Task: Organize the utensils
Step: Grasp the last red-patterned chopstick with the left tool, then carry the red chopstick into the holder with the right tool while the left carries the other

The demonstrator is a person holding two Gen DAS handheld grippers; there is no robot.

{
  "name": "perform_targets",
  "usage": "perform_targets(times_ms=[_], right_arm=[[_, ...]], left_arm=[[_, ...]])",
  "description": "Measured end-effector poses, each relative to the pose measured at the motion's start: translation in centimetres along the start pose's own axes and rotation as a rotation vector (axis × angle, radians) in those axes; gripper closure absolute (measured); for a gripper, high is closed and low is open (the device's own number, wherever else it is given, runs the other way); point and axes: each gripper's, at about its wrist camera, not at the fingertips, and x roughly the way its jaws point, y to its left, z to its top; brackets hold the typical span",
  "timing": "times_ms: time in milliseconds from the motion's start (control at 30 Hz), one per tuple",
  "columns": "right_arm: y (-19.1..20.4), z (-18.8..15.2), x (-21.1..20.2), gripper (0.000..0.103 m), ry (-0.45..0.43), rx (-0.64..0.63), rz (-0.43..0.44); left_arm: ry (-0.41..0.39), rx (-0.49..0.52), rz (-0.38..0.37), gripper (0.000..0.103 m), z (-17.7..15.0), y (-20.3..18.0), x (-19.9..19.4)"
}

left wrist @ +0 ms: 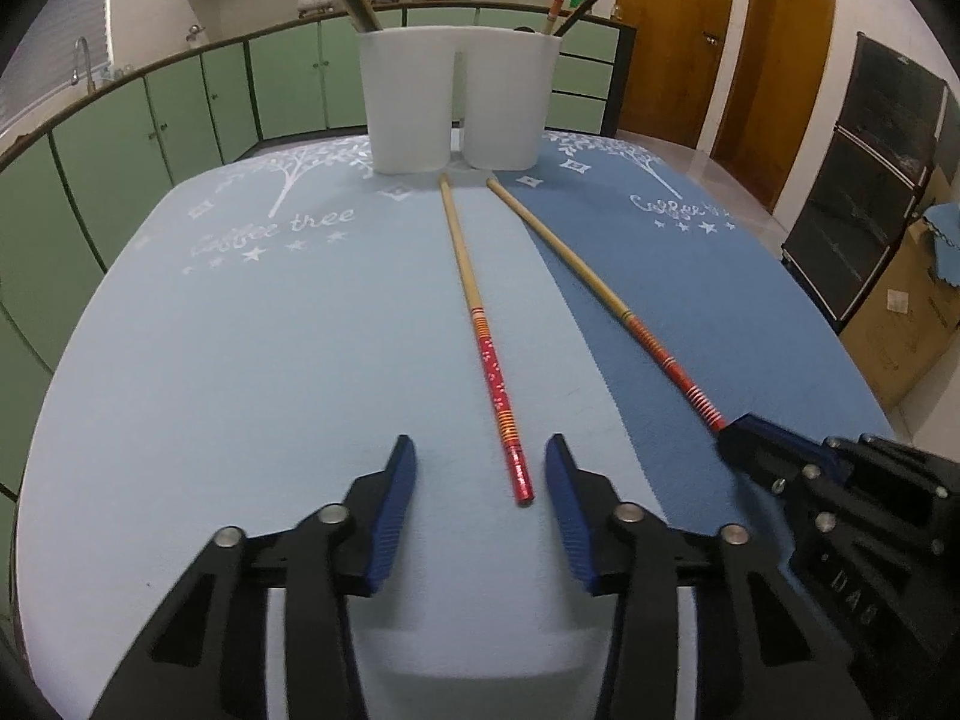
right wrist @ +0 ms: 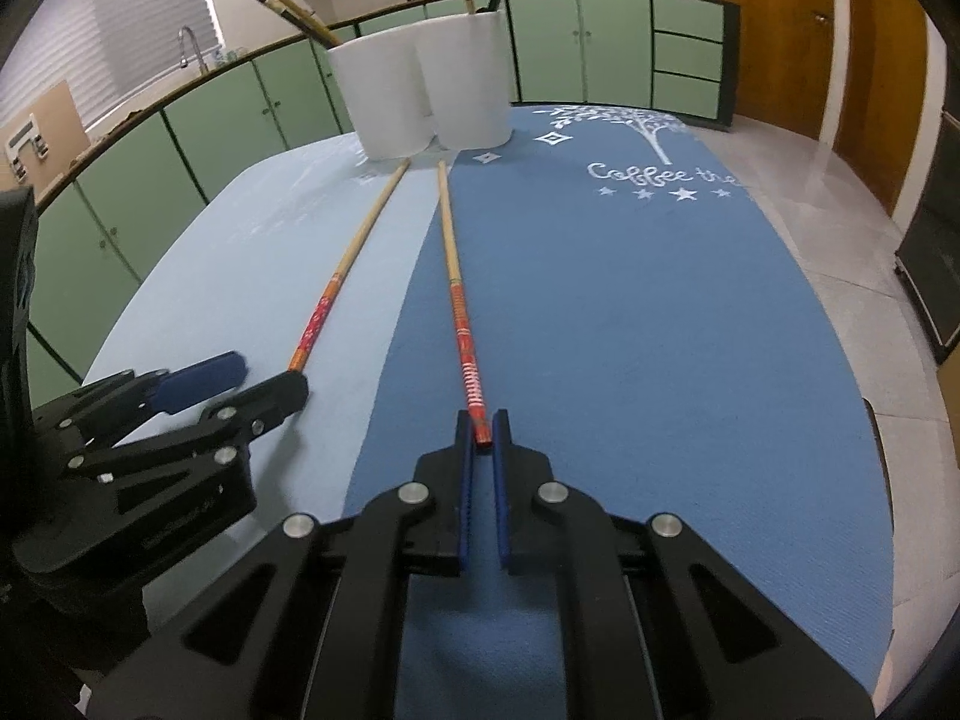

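- Left gripper (left wrist: pixel 480 456): jaws spread wide, one to each side of the red end of the flowered chopstick (left wrist: pixel 480 324), touching neither side; nothing is held
- Right gripper (right wrist: pixel 483 429): jaws pressed close on the red end of the striped chopstick (right wrist: pixel 462 330), pinching it at its very tip; whether the stick is off the mat cannot be told
- Both chopsticks lie lengthwise on the table (right wrist: pixel 840 276), bare tips just short of the holder (left wrist: pixel 459 99) at the far edge; the flowered one rests on the pale mat (left wrist: pixel 240 360), the striped one on the dark mat (right wrist: pixel 660 330) near the seam between them
- Holder: two white cups joined side by side, each already carrying chopsticks that lean outward
- Step in hand, as judged: each gripper takes one stick by its red end for transfer to the holder
- Left side: centre the stick between the pads before closing, and seat the pads further along the red band, since a grip at the extreme end lets a long stick droop and swing
- Right side: the hold is shallow; a slow lift with the tip kept low limits pivoting
- Entry: bring each bare tip over a cup mouth clear of the leaning sticks, then lower
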Motion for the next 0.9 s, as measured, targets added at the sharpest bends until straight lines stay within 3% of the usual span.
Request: perform_targets(times_ms=[267, 600, 667, 733, 900], right_arm=[[-0.05, -0.02, -0.13, 0.091, 0.004, -0.039, 0.055], [0.27, -0.20, 0.06, 0.092, -0.008, -0.067, 0.044], [0.49, -0.32, 0.02, 0.095, -0.014, -0.080, 0.035], [0.53, -0.41, -0.04, 0.097, -0.017, -0.081, 0.032], [0.39, -0.27, -0.25, 0.098, -0.019, -0.072, 0.033]], left_arm=[[-0.014, -0.026, -0.004, 0.080, -0.07, 0.29, -0.04], [-0.014, -0.016, 0.009, 0.081, 0.03, 0.24, 0.14], [-0.014, -0.012, 0.015, 0.092, 0.02, 0.14, 0.18], [-0.010, -0.006, 0.018, 0.096, 0.04, -0.02, 0.23], [-0.011, 0.000, 0.025, 0.097, 0.11, -0.03, 0.10]])
